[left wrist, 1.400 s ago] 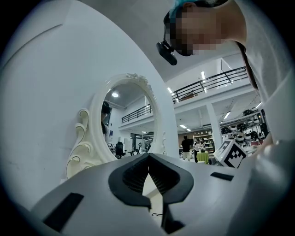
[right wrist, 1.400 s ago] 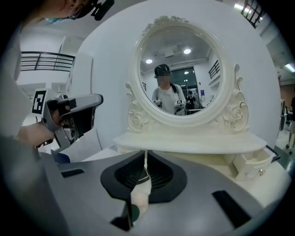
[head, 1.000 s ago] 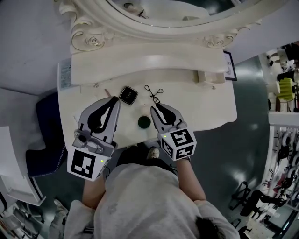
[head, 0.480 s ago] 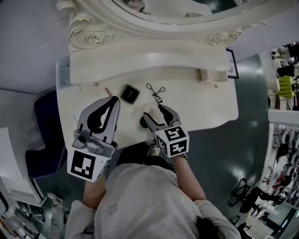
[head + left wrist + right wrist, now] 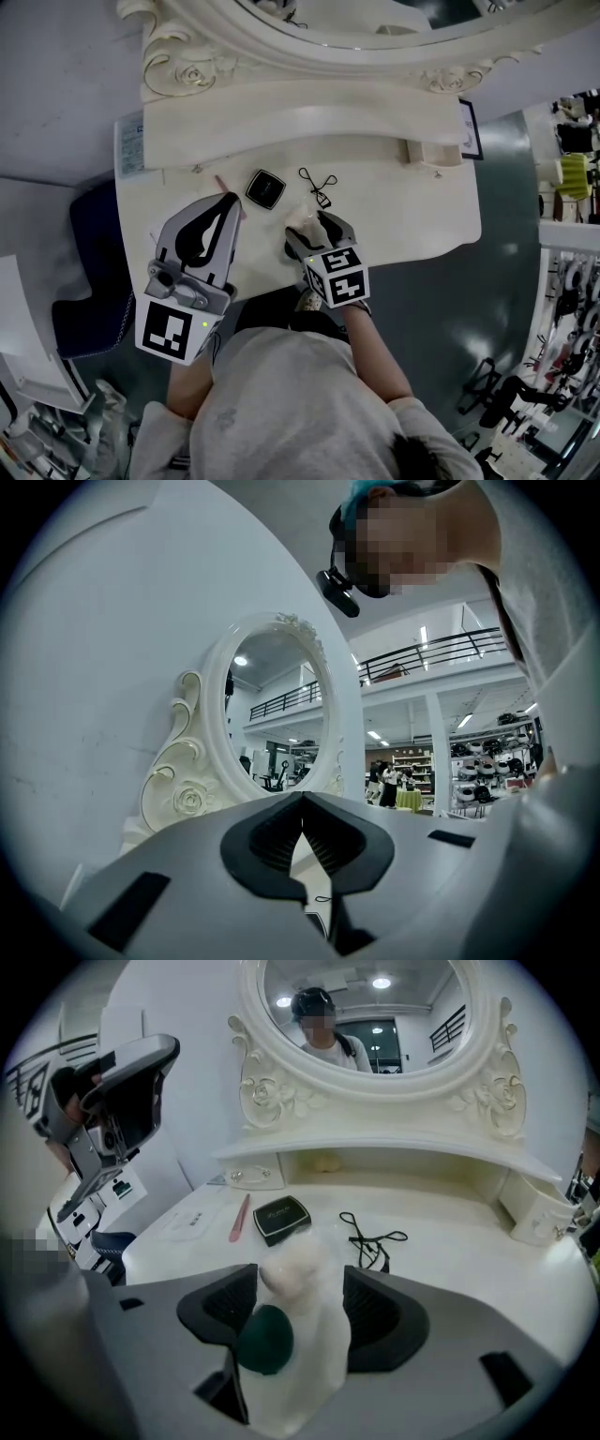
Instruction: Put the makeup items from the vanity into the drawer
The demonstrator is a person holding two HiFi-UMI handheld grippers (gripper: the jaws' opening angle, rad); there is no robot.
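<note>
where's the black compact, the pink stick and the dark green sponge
black compact (image 5: 281,1218): right gripper view, middle of its lid
pink stick (image 5: 240,1218): right gripper view, midway along its length
dark green sponge (image 5: 264,1339): right gripper view, middle of its rounded face

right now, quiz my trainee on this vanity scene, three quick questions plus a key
1. True or false: the left gripper is shut on the black compact.
2. The right gripper's jaws are: A open; B shut on nothing; C shut on the compact.
3. Fill in: in the right gripper view, the pink stick lies to the ___ of the compact.

Key
1. False: its jaws meet on nothing, and the compact lies apart on the vanity.
2. A: the jaws have just been opening and stand wide, with the green sponge between them, not pressed.
3. Left.
</note>
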